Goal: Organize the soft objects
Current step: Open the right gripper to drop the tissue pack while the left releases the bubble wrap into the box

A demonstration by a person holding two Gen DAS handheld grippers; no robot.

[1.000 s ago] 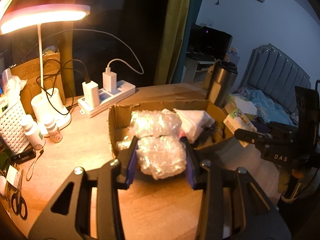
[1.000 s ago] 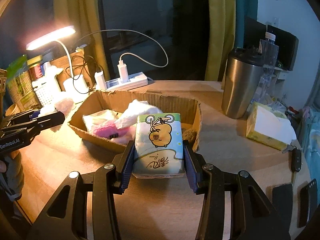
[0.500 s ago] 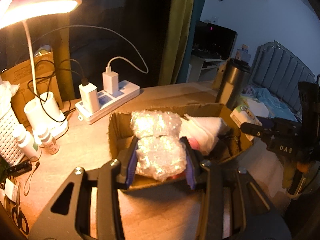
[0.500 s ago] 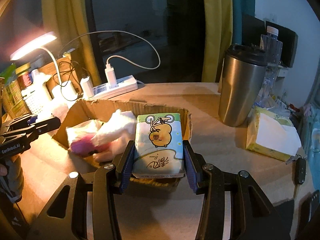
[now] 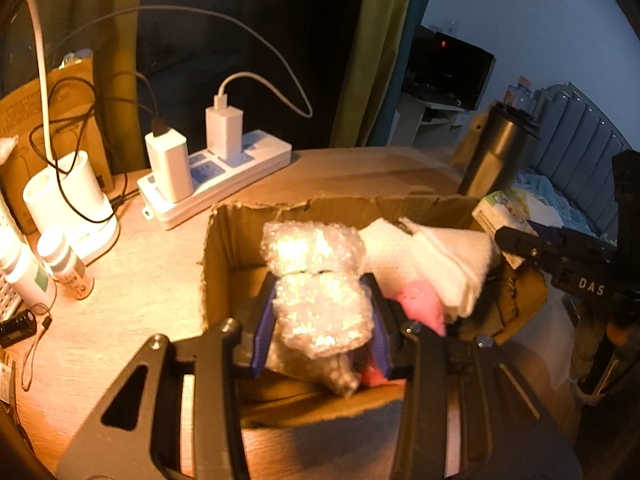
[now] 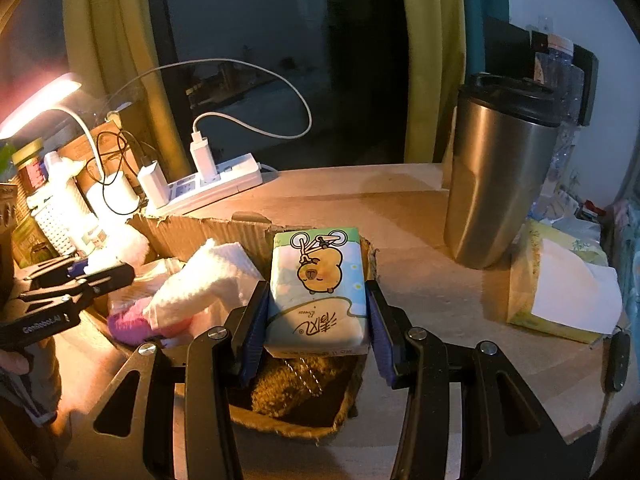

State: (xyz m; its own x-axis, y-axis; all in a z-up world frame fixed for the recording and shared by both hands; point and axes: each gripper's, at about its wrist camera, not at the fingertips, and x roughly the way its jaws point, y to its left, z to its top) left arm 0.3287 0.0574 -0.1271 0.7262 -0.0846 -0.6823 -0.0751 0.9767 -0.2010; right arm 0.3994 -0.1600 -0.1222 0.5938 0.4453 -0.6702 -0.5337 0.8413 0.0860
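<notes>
Left wrist: two bubble-wrap bundles (image 5: 320, 276), perhaps three.

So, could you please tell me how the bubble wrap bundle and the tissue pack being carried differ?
The bubble wrap bundle is clear, lumpy and shapeless; the tissue pack is a neat printed block with a cartoon animal. The bundle sits in the left claw, the pack in the right claw. Both are soft, clamped between the pads, above the cardboard box.
</notes>
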